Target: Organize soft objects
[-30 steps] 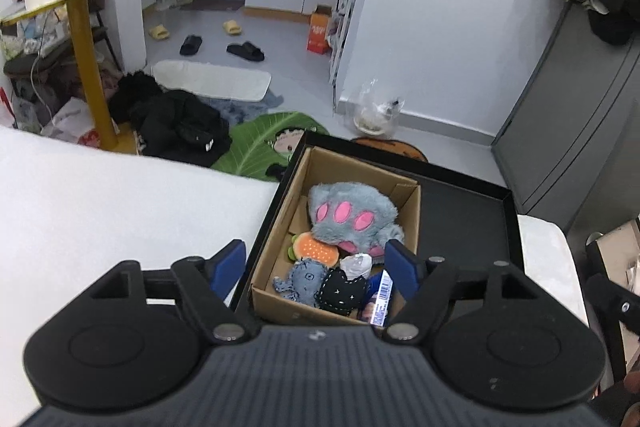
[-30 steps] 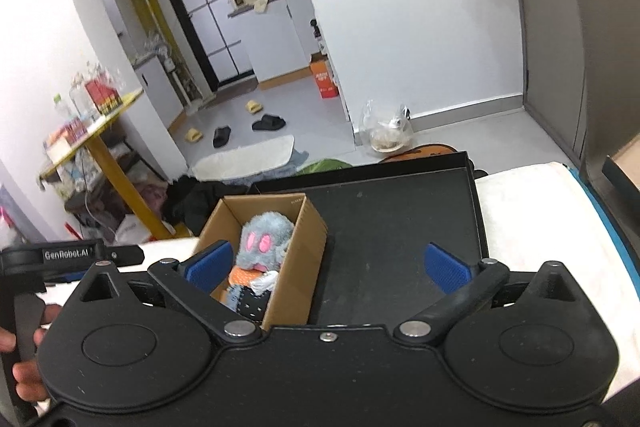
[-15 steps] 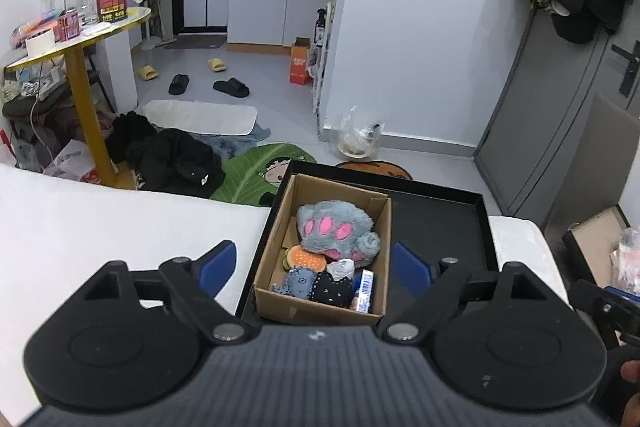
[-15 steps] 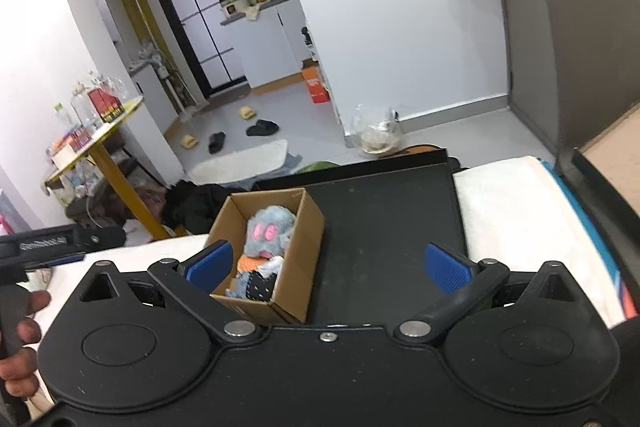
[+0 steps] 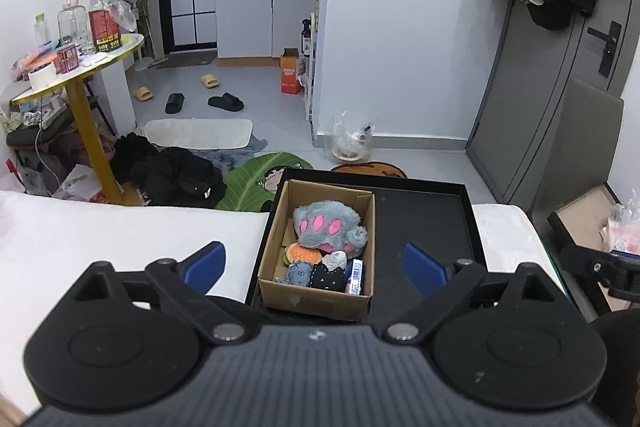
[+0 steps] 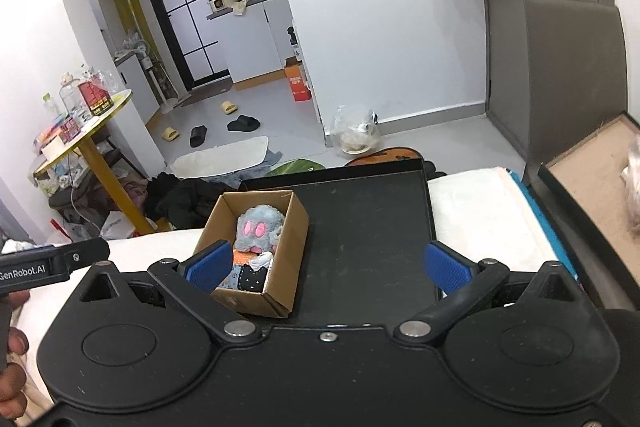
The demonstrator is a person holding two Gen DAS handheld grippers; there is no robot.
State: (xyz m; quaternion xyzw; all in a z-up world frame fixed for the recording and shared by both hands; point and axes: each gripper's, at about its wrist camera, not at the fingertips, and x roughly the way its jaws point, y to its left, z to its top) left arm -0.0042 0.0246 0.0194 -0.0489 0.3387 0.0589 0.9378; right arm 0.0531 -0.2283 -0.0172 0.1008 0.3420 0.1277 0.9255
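A cardboard box (image 5: 308,301) (image 6: 290,239) stands in the left part of a black tray (image 5: 424,223) (image 6: 372,223) on a white bed. It holds a grey paw plush with pink pads (image 5: 328,227) (image 6: 258,229), an orange burger plush (image 5: 303,253) and several small soft toys (image 5: 316,273). My left gripper (image 5: 314,265) is open and empty, raised in front of the box. My right gripper (image 6: 328,265) is open and empty, above the tray's near edge, right of the box.
The white bed (image 5: 100,239) extends left and right of the tray. A grey chair (image 6: 572,83) and an open box (image 6: 596,167) stand at the right. On the floor beyond lie dark clothes (image 5: 172,175), a leaf rug (image 5: 260,179) and a yellow table (image 5: 80,75).
Both grippers have pulled back and up from the box, so it looks smaller and farther. Both stay open and empty. The box's contents have not moved.
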